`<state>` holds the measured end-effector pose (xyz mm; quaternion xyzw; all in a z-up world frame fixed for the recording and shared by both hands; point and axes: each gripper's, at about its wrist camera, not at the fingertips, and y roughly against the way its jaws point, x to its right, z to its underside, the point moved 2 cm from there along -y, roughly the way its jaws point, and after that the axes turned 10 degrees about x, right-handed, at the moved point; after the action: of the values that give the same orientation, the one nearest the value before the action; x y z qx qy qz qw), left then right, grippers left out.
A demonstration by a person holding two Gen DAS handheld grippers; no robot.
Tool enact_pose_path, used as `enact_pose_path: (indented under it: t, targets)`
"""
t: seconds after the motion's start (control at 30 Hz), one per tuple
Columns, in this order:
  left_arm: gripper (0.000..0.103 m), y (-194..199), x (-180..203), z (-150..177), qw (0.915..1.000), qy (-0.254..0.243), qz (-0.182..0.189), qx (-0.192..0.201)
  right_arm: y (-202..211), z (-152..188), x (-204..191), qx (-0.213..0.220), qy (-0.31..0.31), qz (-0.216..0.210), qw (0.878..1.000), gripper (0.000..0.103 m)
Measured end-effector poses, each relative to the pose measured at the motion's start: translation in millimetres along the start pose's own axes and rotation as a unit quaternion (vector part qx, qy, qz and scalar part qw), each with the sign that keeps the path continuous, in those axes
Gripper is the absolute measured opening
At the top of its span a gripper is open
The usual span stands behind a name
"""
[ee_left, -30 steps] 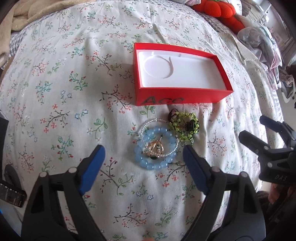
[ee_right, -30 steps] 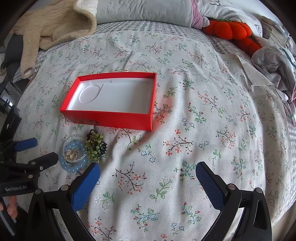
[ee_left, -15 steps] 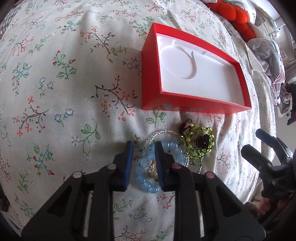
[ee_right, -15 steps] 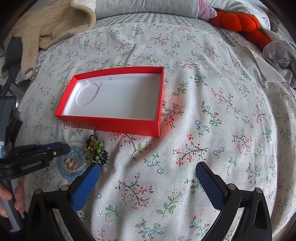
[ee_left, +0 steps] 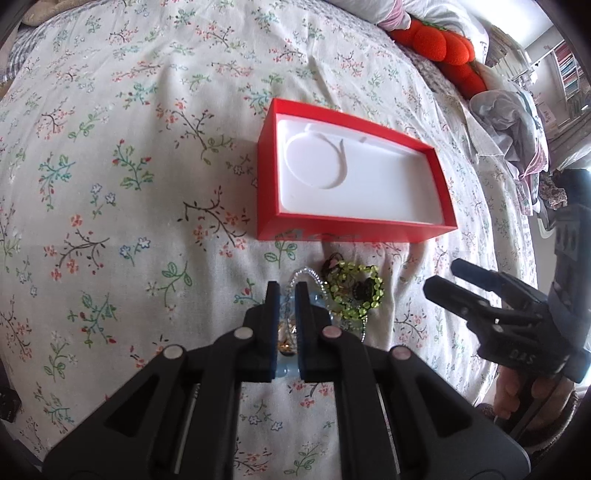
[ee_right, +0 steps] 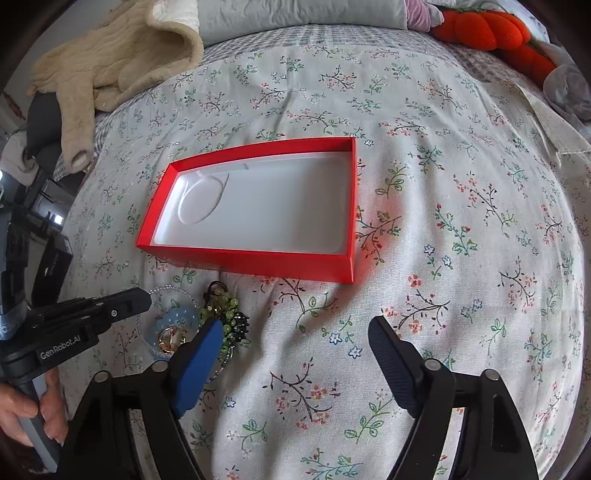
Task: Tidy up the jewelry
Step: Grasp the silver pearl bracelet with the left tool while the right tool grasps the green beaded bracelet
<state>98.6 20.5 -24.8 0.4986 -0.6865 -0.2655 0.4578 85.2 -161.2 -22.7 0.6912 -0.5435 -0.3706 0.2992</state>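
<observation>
A red box [ee_left: 354, 230] with a white moulded insert lies open on the floral bedspread; it also shows in the right wrist view [ee_right: 255, 258]. In front of it lies a pile of jewelry: a light blue bead bracelet [ee_right: 177, 318], a clear bead bracelet [ee_left: 308, 277], a gold ring [ee_right: 170, 338] and a green bead bracelet [ee_left: 356, 291]. My left gripper [ee_left: 287, 295] is shut on the blue bead bracelet, down at the pile. My right gripper [ee_right: 295, 332] is open and empty, just right of the pile above the bedspread.
An orange plush toy [ee_left: 443, 48] and crumpled clothes [ee_left: 509, 122] lie at the bed's far right. A beige knitted garment [ee_right: 110, 62] and a grey pillow [ee_right: 295, 14] lie at the far edge. The bed drops off at left, by dark equipment [ee_right: 51, 266].
My left gripper has moved down onto the jewelry pile and closed from wide open onto the blue bead bracelet. My right gripper has come closer to the box and stayed open.
</observation>
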Motion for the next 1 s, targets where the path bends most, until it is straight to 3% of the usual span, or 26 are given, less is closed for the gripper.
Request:
enact_pose_path:
  t: [0.13,0.4,0.73,0.83,1.0]
  targets:
    - [0.009,17,-1,0,0.9998,0.001,0.008,0.021,-7,-2,-10,-0.008,-0.004,-0.035,0.999,0.047]
    - [0.009,25,-6,2,0.9995,0.001,-0.001,0.032,-28,-6,-29,-0.021,-0.013,-0.069,0.997,0.033]
    - [0.009,26,-13,7,0.9996,-0.001,-0.008,0.027,-54,-6,-33,-0.031,-0.019,-0.062,0.997,0.018]
    - [0.009,23,-14,7,0.9996,0.000,-0.012,0.024,-56,-5,-31,-0.033,-0.022,-0.076,0.996,0.010]
    - [0.009,26,-10,6,0.9995,-0.001,-0.009,0.029,-42,-6,-33,-0.016,-0.014,-0.084,0.996,0.006]
